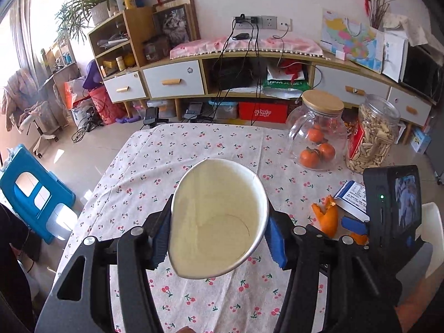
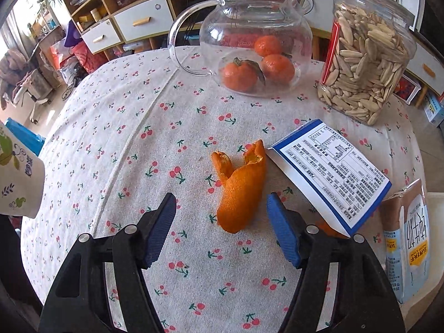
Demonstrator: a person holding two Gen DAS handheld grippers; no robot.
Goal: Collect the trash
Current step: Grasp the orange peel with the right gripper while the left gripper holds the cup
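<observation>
My left gripper (image 1: 219, 222) is shut on a white paper cup (image 1: 219, 219), squeezed oval, its empty mouth facing the camera, held above the cherry-print tablecloth (image 1: 172, 166). The cup's patterned side shows at the left edge of the right wrist view (image 2: 16, 177). My right gripper (image 2: 222, 208) is open with an orange peel (image 2: 240, 186) lying on the cloth between its fingers. The peel also shows in the left wrist view (image 1: 326, 216), beside the right gripper's black body (image 1: 391, 208). A blue-and-white printed packet (image 2: 330, 174) lies just right of the peel. A milk carton (image 2: 408, 238) lies at the far right.
A glass pot with tangerines (image 2: 255, 41) and a clear jar of seeds (image 2: 366, 55) stand at the table's far side. A blue stool (image 1: 33, 191) sits on the floor to the left. A long cabinet (image 1: 249, 75) lines the far wall.
</observation>
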